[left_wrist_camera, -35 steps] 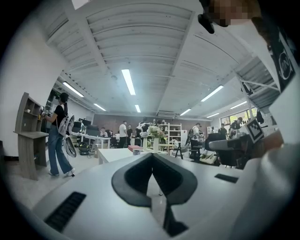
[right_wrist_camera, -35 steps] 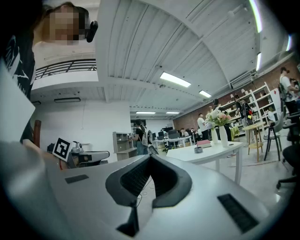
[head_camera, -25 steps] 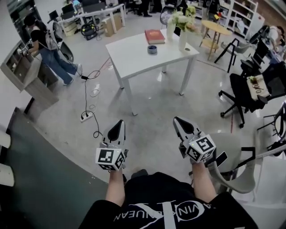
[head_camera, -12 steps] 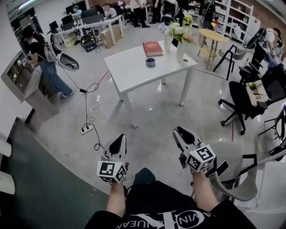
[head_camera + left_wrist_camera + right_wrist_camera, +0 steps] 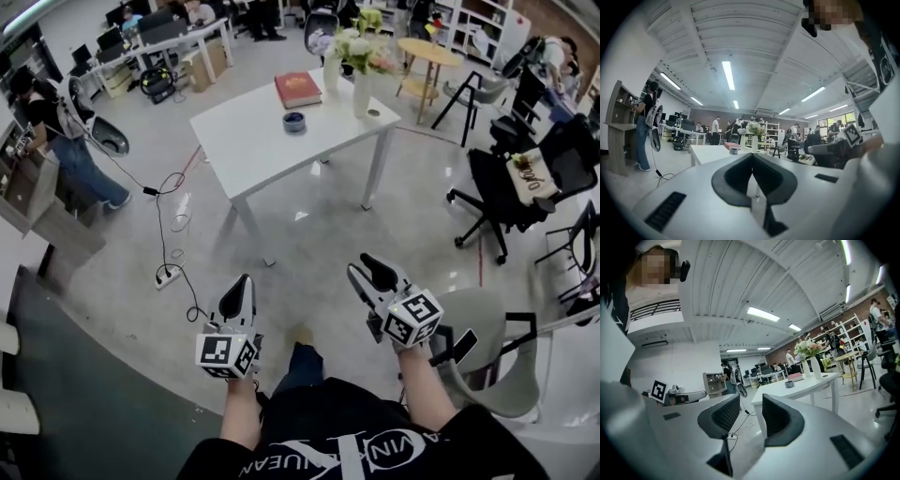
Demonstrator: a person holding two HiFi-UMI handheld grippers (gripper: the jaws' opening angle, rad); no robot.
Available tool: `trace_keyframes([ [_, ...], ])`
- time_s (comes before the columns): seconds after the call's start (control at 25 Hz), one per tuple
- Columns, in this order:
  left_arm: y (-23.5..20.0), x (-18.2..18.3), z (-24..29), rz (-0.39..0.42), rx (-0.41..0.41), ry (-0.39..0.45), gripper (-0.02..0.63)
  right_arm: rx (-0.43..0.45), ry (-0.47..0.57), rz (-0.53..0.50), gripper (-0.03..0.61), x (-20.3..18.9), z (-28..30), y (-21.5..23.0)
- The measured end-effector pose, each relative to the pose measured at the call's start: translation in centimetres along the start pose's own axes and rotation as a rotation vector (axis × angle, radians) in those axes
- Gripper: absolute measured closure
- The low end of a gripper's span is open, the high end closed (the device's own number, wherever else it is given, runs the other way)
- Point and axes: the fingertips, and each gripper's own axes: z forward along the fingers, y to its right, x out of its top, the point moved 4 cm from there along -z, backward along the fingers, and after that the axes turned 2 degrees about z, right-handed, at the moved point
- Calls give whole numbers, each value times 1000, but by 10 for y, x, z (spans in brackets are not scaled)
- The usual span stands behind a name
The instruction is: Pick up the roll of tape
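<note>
The roll of tape (image 5: 294,122) is a small dark ring lying on the white table (image 5: 246,141), far ahead of both grippers. It also shows small in the left gripper view as the tape (image 5: 733,151) and in the right gripper view as the tape (image 5: 789,384). My left gripper (image 5: 242,284) is held level over the floor with its jaws shut and empty (image 5: 752,158). My right gripper (image 5: 368,269) is beside it, also level. Its jaws have just been opening and stand apart with nothing between them (image 5: 751,404).
A red book (image 5: 298,89) and white vases of flowers (image 5: 361,89) share the table. A cable and power strip (image 5: 165,275) lie on the floor to the left. A grey chair (image 5: 487,361) is by my right arm, a black office chair (image 5: 506,192) further right. A person (image 5: 52,141) stands far left.
Both grippers have moved forward towards the table, which now sits further left in the head view. The right jaws have gone from shut to open; the left stay shut.
</note>
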Motion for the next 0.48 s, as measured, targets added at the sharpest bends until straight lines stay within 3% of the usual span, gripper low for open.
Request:
trace_keyframes([
  [0.48,-55,11,106,-12,-58,-38,611,-43,-26,19,414,23,86,49],
])
